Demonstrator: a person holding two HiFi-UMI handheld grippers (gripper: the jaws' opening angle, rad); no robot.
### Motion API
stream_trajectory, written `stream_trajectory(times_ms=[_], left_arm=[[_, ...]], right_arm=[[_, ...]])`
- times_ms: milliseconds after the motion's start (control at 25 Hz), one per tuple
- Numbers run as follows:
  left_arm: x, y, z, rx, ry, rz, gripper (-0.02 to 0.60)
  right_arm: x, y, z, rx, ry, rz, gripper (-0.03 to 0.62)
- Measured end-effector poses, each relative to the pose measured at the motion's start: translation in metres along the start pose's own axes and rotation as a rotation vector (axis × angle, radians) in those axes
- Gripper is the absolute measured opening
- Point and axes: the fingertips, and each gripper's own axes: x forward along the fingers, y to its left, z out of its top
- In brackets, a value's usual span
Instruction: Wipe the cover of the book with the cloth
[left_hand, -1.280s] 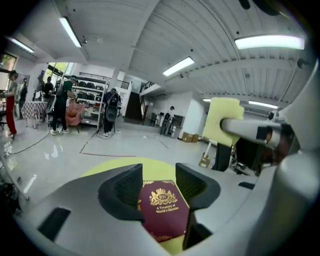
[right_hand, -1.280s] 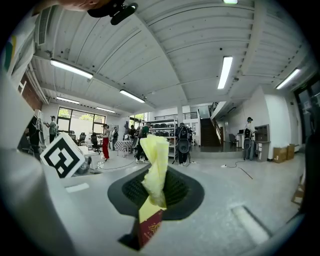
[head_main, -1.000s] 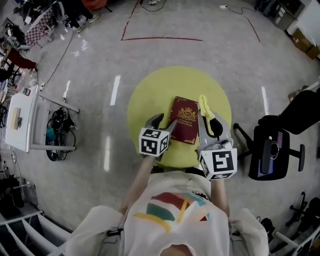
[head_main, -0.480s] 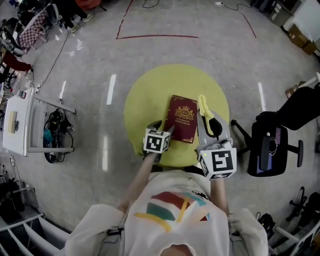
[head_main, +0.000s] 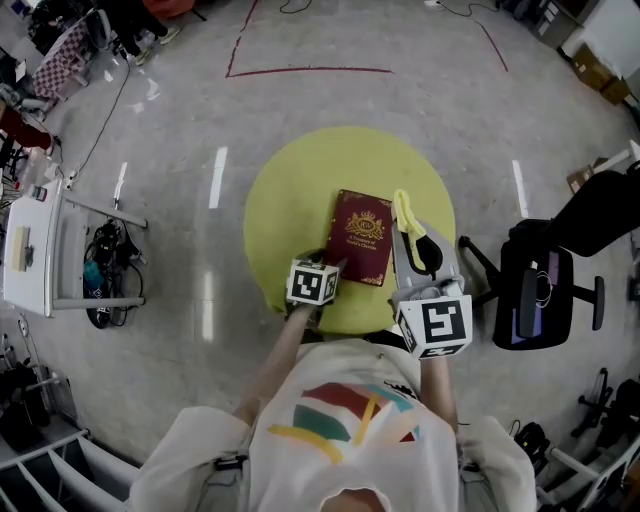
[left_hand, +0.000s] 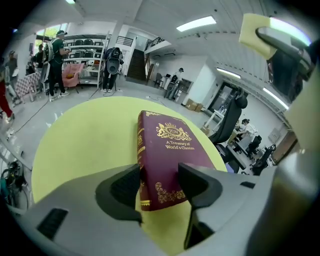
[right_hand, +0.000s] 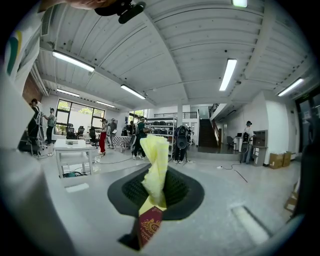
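No boxes or bins involved, just a round yellow table (head_main: 285, 190) with a dark red hardback book (head_main: 360, 238) laid flat on it, cover up, towards the near-right part of the top. Gold lettering on the cover can be read from the left gripper view as "A Treasury of World's Classics", with a gold crest printed above it and a gold ornament down in the near corner. The letters inside the crest are too small to be made out.

The left claw (left_hand: 159, 187) is seen spread apart around the book's near end: one jaw is sat right by the spine, the other is laid over the cover. A proper pinch can't be confirmed.

The right claw (right_hand: 156, 190) is clenched on a yellow cloth (right_hand: 156, 165), which is bunched up and poking out past the jaw tips. It's held just beside the book's right edge, and a bit of the red cover can be spotted under the tips in the right gripper view
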Motion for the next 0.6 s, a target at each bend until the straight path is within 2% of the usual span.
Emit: stream_trajectory(times_ms=[320,600], left_arm=[[0.0068,0.0007,-0.0032,0.010,0.056,0.018,0.225],[0.0051,0.0004,-0.0044,0.007,0.051,0.033,0.225]], right_arm=[[0.0061,0.0018,0.0014,-0.001,-0.004,0.022,0.031],[0.0077,0.0058,-0.0048,0.011,0.012,0.044,0.031]])
